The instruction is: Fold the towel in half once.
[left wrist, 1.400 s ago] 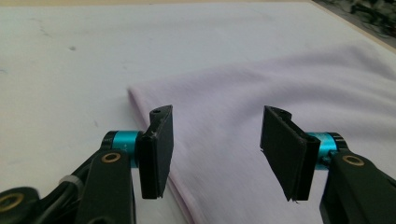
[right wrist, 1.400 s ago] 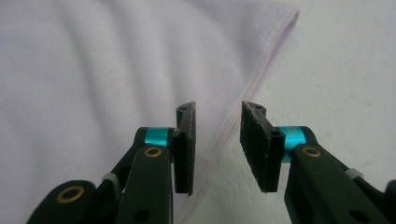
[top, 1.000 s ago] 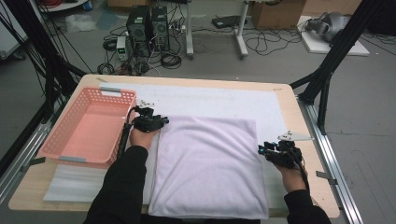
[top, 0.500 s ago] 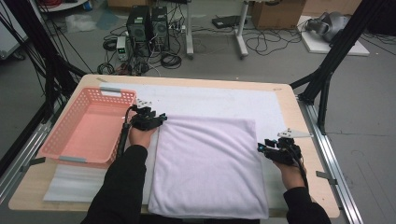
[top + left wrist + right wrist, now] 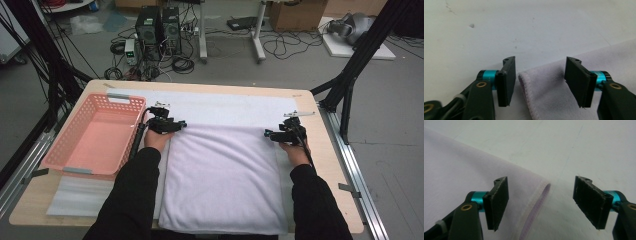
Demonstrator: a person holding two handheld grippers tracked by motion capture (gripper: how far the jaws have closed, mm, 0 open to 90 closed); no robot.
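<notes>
Two far towel [image 5: 222, 175] corners are bracketed, one each, between spread fingers of left gripper [image 5: 169, 124] and right gripper [image 5: 280, 135], mid-frame.

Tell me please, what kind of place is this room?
Probably a lab or workshop set up for recording. A wooden table stands inside a black frame, with desktop computers and loose cables on the grey floor behind it.

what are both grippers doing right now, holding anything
Left gripper: open, holding nothing, jaws either side of the towel corner.
Right gripper: open, holding nothing, straddling the towel's other far corner.
</notes>
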